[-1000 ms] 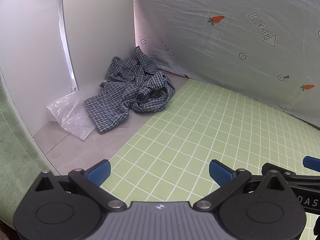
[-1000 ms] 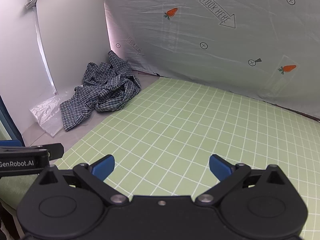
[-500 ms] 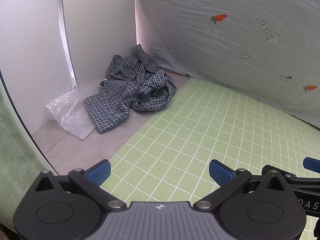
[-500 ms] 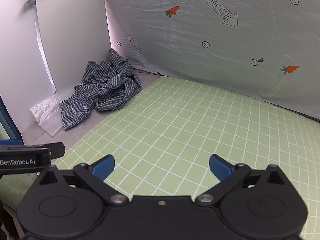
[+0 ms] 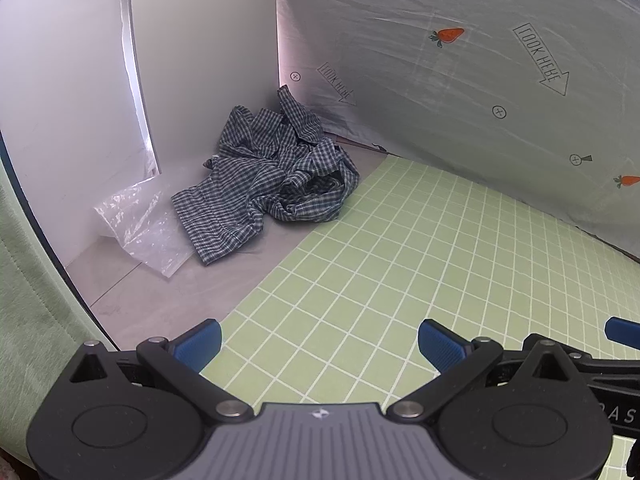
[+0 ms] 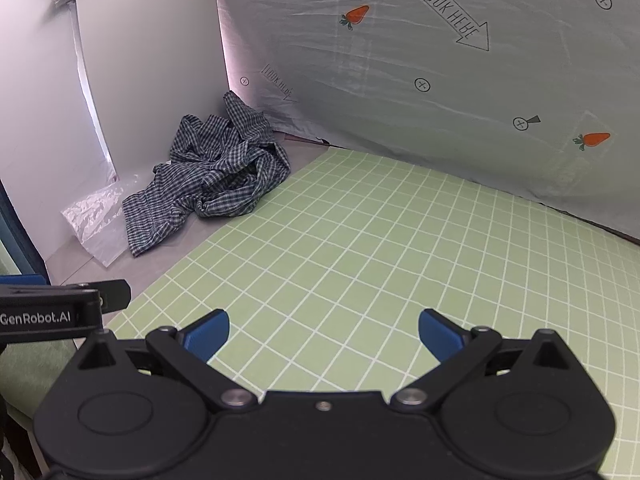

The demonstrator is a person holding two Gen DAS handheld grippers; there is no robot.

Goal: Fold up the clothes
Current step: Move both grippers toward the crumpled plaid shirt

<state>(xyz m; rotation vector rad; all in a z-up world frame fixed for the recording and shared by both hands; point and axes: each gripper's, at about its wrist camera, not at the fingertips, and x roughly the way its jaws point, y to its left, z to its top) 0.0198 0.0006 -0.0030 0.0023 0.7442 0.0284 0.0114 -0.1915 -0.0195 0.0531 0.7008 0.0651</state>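
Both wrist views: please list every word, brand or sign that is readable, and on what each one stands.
"LOOK HERE", in an outlined arrow on the pale grey printed backdrop sheet.
"LOOK HERE", a second, smaller arrow low on the same sheet; only partly legible.
"GenRobot.AI", white letters on the black left gripper, seen from the right wrist.
"AS", cut off at the frame edge, on the black right gripper.
Orange carrots and circled crosses: signs only.

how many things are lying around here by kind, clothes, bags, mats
Crumpled blue-and-white checked shirt: 1
Clear crinkled plastic bag: 1
Light green grid-lined mat: 1
Total: 3
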